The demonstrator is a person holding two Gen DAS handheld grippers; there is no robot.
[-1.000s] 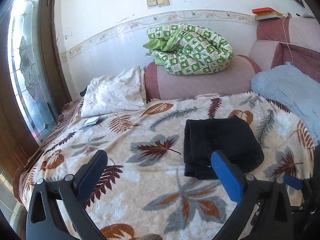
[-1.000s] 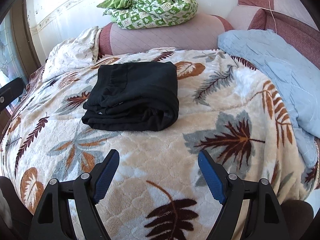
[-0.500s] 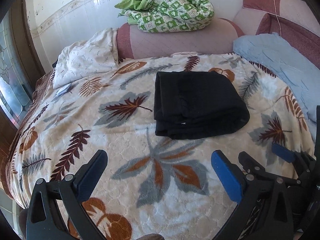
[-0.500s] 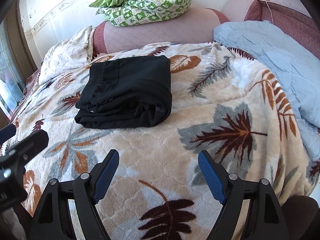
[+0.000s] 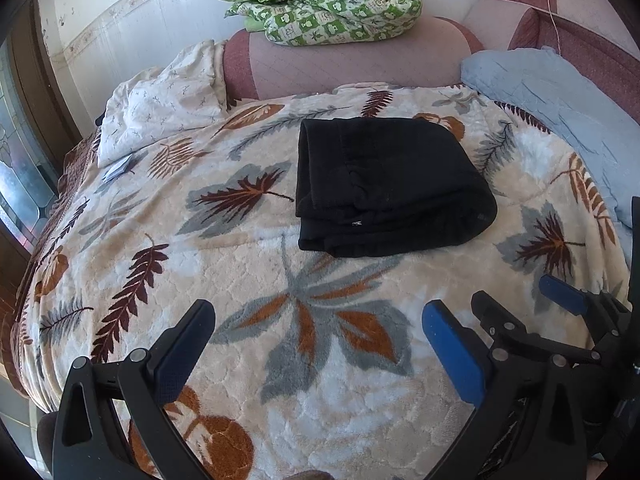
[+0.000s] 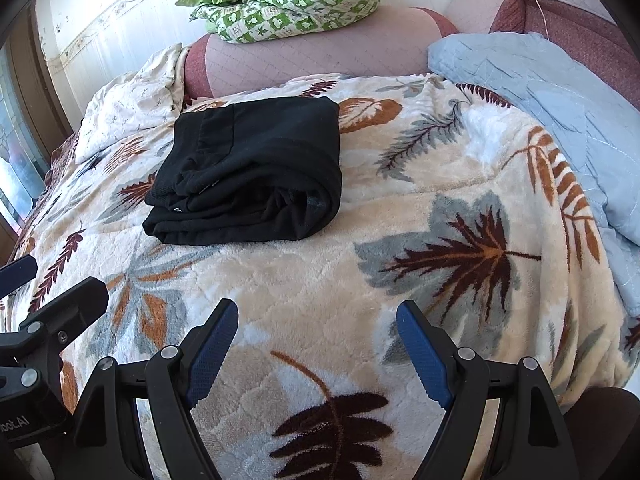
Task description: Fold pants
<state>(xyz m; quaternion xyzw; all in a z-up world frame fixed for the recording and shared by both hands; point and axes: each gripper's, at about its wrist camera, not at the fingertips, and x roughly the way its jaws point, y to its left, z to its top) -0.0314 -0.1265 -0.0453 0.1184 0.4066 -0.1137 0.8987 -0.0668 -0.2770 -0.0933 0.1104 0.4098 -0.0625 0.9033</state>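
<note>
**Folded pants lying on the leaf blanket, both grippers hanging empty**

The black pants (image 5: 384, 188) are lying folded into a thick bundle on the leaf-patterned blanket (image 5: 248, 280), well ahead of both tools. The left gripper (image 5: 316, 348) is hovering with its jaws spread wide, nothing between them; the right gripper (image 6: 316, 348) is likewise standing released and empty above the blanket. On the left gripper's body, seen from the right wrist view, cut-off white lettering is reading "oot.AI". A small white mark on the pants is too small to read. A green patterned quilt (image 5: 324, 4) is resting on the pink bolster (image 5: 352, 60); a light blue cover (image 6: 532, 92) is lying to the right, a white pillow (image 5: 160, 108) to the left, beside a glazed door (image 5: 20, 184).
</note>
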